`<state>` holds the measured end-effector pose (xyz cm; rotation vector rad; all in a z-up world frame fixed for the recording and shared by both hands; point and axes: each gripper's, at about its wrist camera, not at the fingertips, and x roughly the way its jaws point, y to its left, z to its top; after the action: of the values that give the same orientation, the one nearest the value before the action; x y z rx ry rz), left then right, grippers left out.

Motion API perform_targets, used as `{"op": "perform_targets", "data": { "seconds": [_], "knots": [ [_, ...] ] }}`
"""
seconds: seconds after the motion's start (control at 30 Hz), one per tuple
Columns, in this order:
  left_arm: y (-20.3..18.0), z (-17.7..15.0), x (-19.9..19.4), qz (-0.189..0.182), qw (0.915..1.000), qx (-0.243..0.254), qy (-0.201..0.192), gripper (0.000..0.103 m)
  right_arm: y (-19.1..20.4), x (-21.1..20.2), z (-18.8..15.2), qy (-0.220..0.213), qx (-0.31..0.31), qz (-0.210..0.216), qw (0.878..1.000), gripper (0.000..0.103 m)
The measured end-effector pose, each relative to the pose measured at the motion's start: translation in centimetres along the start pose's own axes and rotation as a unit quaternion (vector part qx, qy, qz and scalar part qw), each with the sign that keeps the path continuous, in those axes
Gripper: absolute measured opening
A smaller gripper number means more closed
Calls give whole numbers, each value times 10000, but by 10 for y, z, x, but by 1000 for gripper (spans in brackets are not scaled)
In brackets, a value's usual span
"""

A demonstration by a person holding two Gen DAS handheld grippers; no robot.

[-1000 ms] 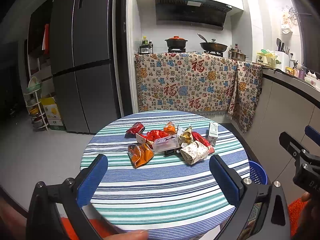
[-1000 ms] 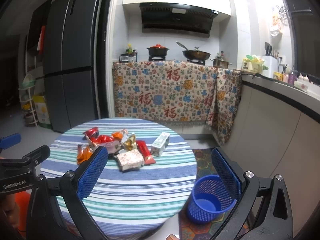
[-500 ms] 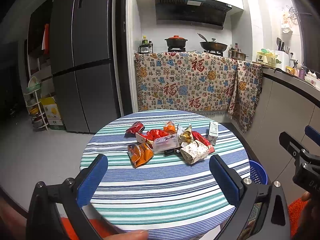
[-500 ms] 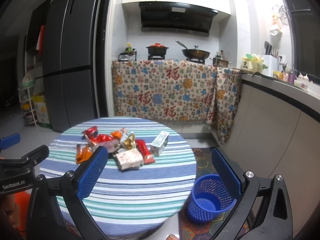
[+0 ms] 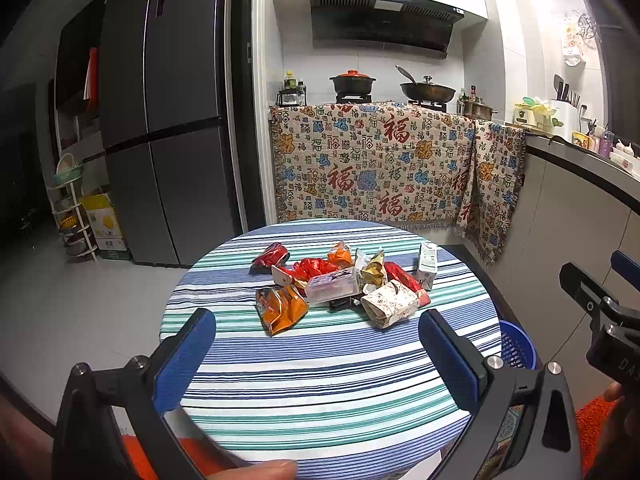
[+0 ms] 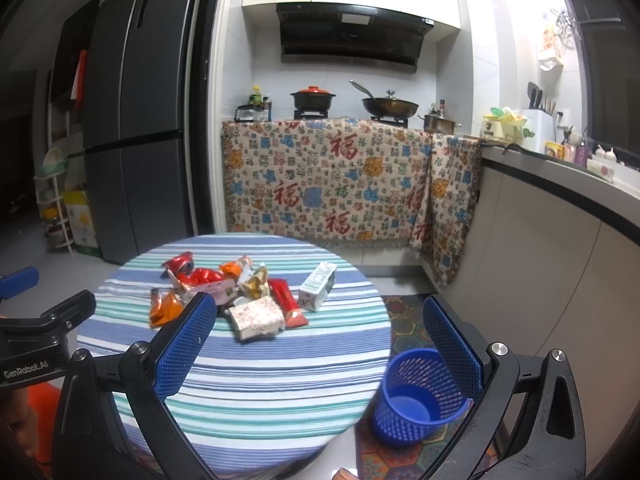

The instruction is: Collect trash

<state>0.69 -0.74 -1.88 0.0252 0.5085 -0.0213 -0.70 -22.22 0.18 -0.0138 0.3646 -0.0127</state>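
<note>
A pile of trash lies on the round striped table (image 5: 328, 376): an orange wrapper (image 5: 282, 308), a patterned paper box (image 5: 390, 304), a clear plastic box (image 5: 332, 286), red wrappers (image 5: 314, 268) and a small milk carton (image 5: 427, 266). The carton (image 6: 318, 286) and paper box (image 6: 258, 317) also show in the right wrist view. A blue mesh bin (image 6: 420, 396) stands on the floor right of the table. My left gripper (image 5: 316, 352) is open and empty, short of the pile. My right gripper (image 6: 318, 342) is open and empty, held back from the table's right side.
A dark fridge (image 5: 160, 120) stands at the left. A counter draped with a patterned cloth (image 5: 376, 168) is behind the table, with pots on the stove. A white counter (image 6: 560, 216) runs along the right. A patterned rug (image 6: 404, 320) lies under the bin.
</note>
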Motion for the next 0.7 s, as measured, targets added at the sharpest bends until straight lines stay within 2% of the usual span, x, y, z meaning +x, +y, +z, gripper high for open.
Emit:
{"op": "perform_targets", "data": {
  "seconds": [0.7],
  "knots": [
    [3, -6, 3, -3, 10000, -14, 38, 103, -1, 0, 0, 15, 4, 3, 10000, 103]
  ]
}}
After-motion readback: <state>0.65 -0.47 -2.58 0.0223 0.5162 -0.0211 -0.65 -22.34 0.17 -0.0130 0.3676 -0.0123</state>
